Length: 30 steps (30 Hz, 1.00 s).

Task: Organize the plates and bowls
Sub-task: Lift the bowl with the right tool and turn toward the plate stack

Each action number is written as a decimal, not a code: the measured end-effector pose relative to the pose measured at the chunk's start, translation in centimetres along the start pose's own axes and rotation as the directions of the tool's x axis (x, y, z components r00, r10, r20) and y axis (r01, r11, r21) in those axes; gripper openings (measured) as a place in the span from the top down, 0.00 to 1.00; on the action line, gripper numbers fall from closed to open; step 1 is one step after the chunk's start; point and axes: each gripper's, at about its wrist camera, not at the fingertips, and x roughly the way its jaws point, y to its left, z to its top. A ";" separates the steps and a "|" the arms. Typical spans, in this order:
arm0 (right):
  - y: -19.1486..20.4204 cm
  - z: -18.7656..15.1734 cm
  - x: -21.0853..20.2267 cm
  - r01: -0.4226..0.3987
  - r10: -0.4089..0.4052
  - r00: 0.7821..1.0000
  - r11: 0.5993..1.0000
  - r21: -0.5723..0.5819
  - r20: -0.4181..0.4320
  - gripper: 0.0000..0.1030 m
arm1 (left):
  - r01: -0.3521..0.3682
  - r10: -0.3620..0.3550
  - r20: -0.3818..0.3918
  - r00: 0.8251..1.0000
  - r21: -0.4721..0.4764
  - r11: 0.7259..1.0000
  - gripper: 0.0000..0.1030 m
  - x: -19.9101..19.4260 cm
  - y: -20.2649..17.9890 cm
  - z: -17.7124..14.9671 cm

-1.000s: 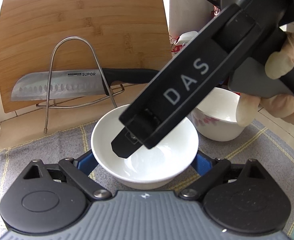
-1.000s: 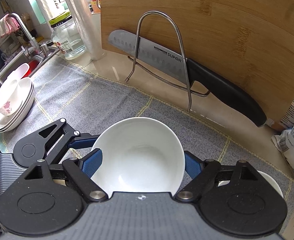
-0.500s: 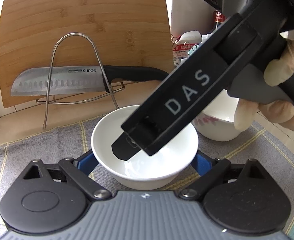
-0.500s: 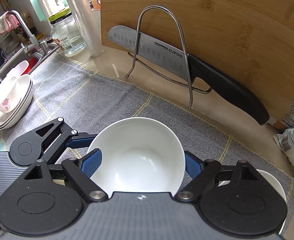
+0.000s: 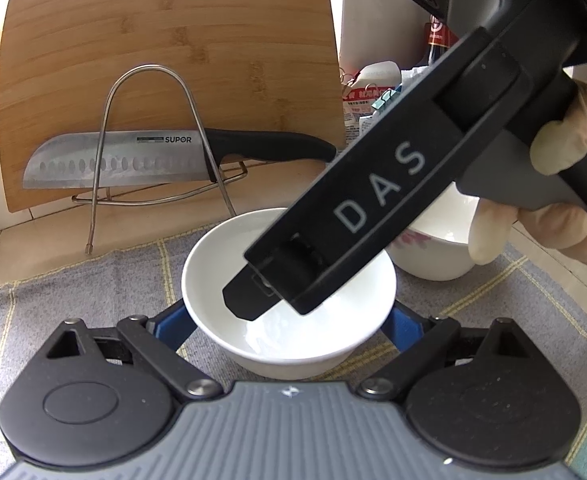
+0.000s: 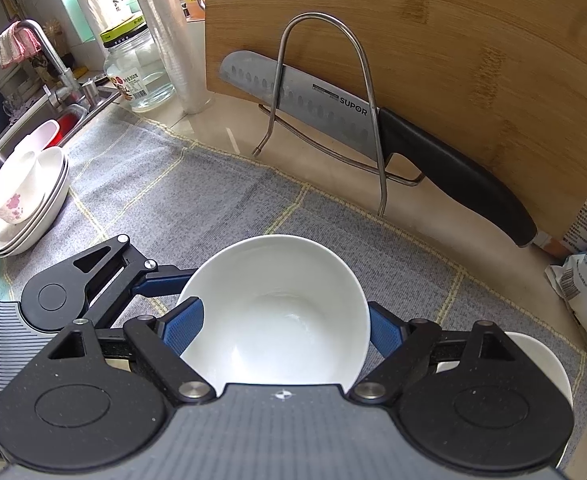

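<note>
Here, the right gripper (image 6: pixel 277 328) is closed on the white bowl (image 6: pixel 277 300), its ribbed blue pads (image 6: pixel 185 326) pressed to the smooth, glossy round walls. The left gripper (image 5: pixel 289 328) flanks the same bowl from the other side. Its pads sit low under the rim, so I cannot tell whether they actually pinch it.

The bowl sits just over, perhaps on, a grey woven cloth (image 5: pixel 93 280) with thin yellow grid lines. Just beside it on the cloth stands a floral bowl (image 5: pixel 433 256) with a pink print.

Farther back, a bent steel wire rack (image 5: pixel 149 80) carries a dimpled knife (image 5: pixel 113 160) with a black handle. A bamboo cutting board (image 5: pixel 173 40) stands upright behind it. Off by the sink, a stack of white plates (image 6: pixel 33 216) lies on the cloth.
</note>
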 end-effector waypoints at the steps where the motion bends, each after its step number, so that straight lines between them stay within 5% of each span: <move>1: 0.0 0.0 0.0 0.000 0.000 1.000 1.000 -0.002 0.000 0.13 | -0.001 0.001 0.000 1.000 0.000 1.000 0.07 -0.1 0.0 0.0; 30: 2.6 -0.6 -2.2 0.005 -0.004 1.000 1.000 -0.024 0.030 0.13 | 0.002 -0.002 0.003 1.000 0.021 1.000 0.07 -2.5 0.2 0.4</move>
